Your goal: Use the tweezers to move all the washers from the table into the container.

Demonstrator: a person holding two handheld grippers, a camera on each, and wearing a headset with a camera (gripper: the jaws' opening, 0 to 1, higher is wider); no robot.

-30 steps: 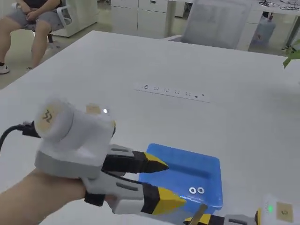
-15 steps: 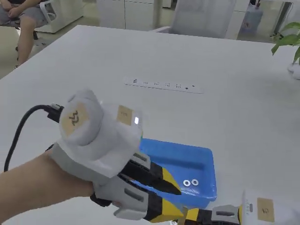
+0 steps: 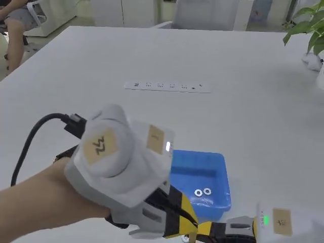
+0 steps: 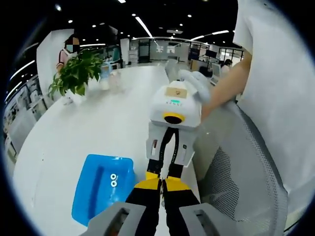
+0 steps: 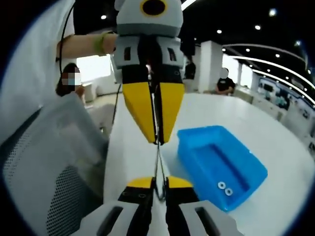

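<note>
**Both grippers meet on the tweezers**

R gripper view: thin metal tweezers [image 5: 158, 162] run betw. the two grippers. L gripper [image 5: 158, 141] has its yellow fingers pressed together on one end. R gripper [image 5: 158, 184] has its fingers nearly closed, pinching the other end. Head view: L gripper's body covers that meeting point. It shows the blue container [image 3: 202, 169] on the white tabletop [image 3: 243, 116], w/ 2 washers [image 3: 198, 193] inside near one wall. L gripper view: container sits just beside the fingers.

White left gripper [image 3: 194, 231], yellow-black jaws (cable [image 3: 29, 140] seemingly black).
</note>
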